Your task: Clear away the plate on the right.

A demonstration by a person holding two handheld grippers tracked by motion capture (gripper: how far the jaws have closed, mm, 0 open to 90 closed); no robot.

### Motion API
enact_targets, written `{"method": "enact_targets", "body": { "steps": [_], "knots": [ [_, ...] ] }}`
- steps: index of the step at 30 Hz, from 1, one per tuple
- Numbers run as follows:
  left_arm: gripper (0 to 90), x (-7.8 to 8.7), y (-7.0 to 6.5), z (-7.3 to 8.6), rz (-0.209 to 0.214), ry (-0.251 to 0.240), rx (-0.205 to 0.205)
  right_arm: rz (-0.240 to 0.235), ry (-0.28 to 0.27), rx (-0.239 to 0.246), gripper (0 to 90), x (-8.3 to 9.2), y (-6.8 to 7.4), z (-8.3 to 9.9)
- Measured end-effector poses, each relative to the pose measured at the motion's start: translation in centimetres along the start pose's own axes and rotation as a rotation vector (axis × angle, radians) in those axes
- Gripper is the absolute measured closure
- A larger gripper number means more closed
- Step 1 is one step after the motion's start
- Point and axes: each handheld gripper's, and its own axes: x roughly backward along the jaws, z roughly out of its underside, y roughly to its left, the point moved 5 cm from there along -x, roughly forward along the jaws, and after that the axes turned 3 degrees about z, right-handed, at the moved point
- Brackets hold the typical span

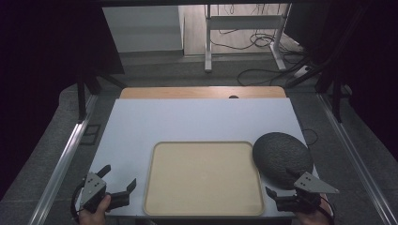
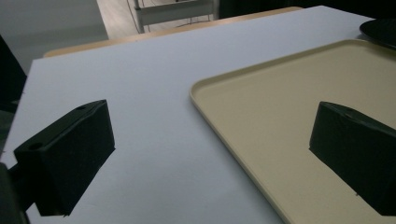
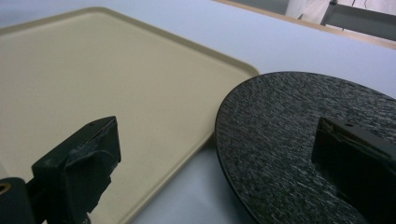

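both hands point(image 1: 94, 213) are chopped off by the bottom edge in the high view; right claw point(image 1: 283, 184) covers a bit of the dark round plate's point(image 1: 280, 152) near rim; the plate is just a cropped sliver point(image 2: 380, 30) in the left gripper view; tray's point(image 3: 140, 93) left side runs out of frame in the right gripper view

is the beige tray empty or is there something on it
Empty. The beige tray shows a bare surface from rim to rim in the high view. The dark round plate lies beside it on the table, at its right edge.
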Motion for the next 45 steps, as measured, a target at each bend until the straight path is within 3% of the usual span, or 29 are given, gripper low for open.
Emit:
{"method": "enact_targets", "body": {
  "steps": [6, 9, 14, 20, 28, 32, 40, 45],
  "knots": [
    [0.0, 0.5, 0.3, -0.2, -0.046, -0.017, 0.006, 0.001, -0.006, -0.023, 1.4, 0.2, -0.1, -0.1],
    [0.0, 0.8, 0.5, 0.0, -0.038, -0.021, 0.032, -0.005, -0.002, -0.028, 1.5, 0.1, -0.1, 0.0],
    [0.0, 0.9, 0.4, 0.1, -0.020, -0.017, 0.044, -0.017, 0.009, -0.043, 1.5, 0.0, 0.0, 0.1],
    [0.0, 0.7, 0.2, 0.0, -0.002, -0.012, 0.029, -0.022, 0.051, -0.079, 1.7, -0.6, -0.2, 0.6],
    [0.0, 0.6, 0.3, 0.1, -0.009, -0.010, 0.027, -0.026, 0.073, -0.076, 0.0, -0.9, 0.0, 0.5],
    [0.0, 0.6, 0.3, 0.1, -0.008, -0.007, 0.025, 0.003, 0.080, -0.022, 0.1, -0.9, 0.3, 0.2],
    [0.0, 0.5, 0.2, 0.1, 0.000, 0.000, 0.019, 0.047, 0.172, 0.098, 11.2, -1.1, 0.2, 0.4],
    [0.0, 0.5, 0.2, 0.1, 0.001, 0.000, 0.018, 0.082, 0.179, 0.165, 13.8, -1.2, 0.2, 0.2]
  ]
}}
